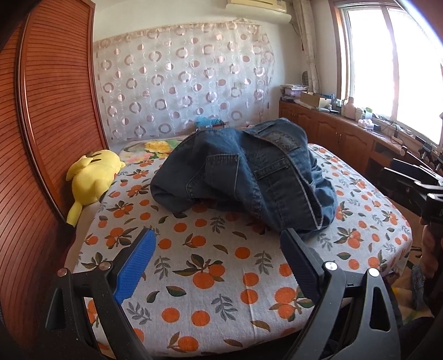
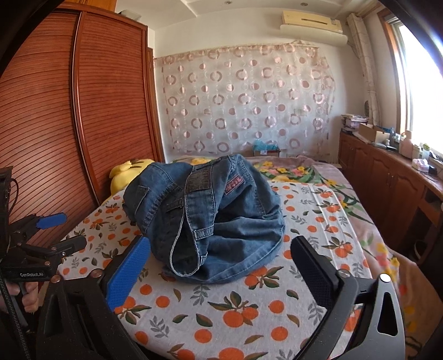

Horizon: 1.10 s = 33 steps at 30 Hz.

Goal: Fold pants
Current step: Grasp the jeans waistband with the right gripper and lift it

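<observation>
A home bedroom is shown: a bed (image 2: 277, 310) spread with an orange-print sheet, a slatted wooden wardrobe (image 2: 83, 110), a yellow plush toy (image 1: 91, 180), a wall air conditioner (image 2: 310, 20), a curtained window (image 1: 387, 55) and low wooden cabinets (image 1: 332, 130).

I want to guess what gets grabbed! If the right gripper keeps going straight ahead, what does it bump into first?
Most likely the jeans. The right gripper is open and aimed at the near edge of that heap on the bed.
</observation>
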Each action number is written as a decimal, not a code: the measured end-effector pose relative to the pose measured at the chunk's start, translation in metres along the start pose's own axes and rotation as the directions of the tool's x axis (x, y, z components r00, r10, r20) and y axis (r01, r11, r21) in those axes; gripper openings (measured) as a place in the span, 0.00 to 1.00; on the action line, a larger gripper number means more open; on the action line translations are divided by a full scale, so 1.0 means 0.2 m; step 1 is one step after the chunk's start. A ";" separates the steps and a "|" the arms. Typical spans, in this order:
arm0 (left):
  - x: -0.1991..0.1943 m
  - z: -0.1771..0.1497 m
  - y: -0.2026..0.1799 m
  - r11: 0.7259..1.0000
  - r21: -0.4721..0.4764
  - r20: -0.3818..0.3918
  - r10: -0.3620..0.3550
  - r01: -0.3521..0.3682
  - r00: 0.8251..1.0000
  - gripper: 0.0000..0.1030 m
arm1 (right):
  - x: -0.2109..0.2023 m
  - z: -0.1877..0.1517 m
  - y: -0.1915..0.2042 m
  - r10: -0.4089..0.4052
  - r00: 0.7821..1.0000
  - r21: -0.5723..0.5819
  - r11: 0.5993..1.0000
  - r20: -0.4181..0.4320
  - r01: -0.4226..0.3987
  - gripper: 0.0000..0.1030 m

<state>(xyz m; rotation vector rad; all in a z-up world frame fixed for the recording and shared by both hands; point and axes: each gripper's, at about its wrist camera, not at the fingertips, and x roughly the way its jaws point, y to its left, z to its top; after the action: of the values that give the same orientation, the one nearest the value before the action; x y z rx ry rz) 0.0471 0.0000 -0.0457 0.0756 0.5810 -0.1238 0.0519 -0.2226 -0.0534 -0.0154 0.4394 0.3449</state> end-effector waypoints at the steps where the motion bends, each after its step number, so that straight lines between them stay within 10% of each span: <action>1: 0.02 0.00 0.01 1.000 0.001 -0.004 0.000 0.000 1.000 0.89 | 0.02 0.01 -0.01 0.006 1.000 -0.001 1.000 -0.006 -0.006 0.92; 11: 0.16 -0.02 0.09 1.000 0.010 -0.041 -0.005 0.005 0.999 0.89 | 0.29 0.13 -0.02 0.117 0.988 -0.002 0.993 -0.097 -0.118 0.57; 21: 0.22 0.01 0.13 1.000 0.008 -0.063 -0.009 0.009 0.998 0.89 | 0.55 0.23 -0.09 0.126 0.965 -0.017 0.991 -0.228 -0.134 0.44; 23: 0.22 0.01 0.13 1.000 0.010 -0.064 -0.012 0.013 0.998 0.89 | 0.56 0.26 -0.10 0.148 0.959 -0.014 0.988 -0.243 -0.156 0.14; 33: 0.18 0.07 0.11 0.999 0.013 -0.030 -0.037 0.038 0.999 0.89 | 0.00 0.36 -0.28 0.218 0.971 0.043 0.976 -0.092 -0.215 0.05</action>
<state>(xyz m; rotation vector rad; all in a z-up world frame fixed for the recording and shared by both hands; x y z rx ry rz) 0.0880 0.0168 -0.0521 0.0800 0.6117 -0.1633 0.1003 -0.2681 0.0086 0.0483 0.5441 0.5540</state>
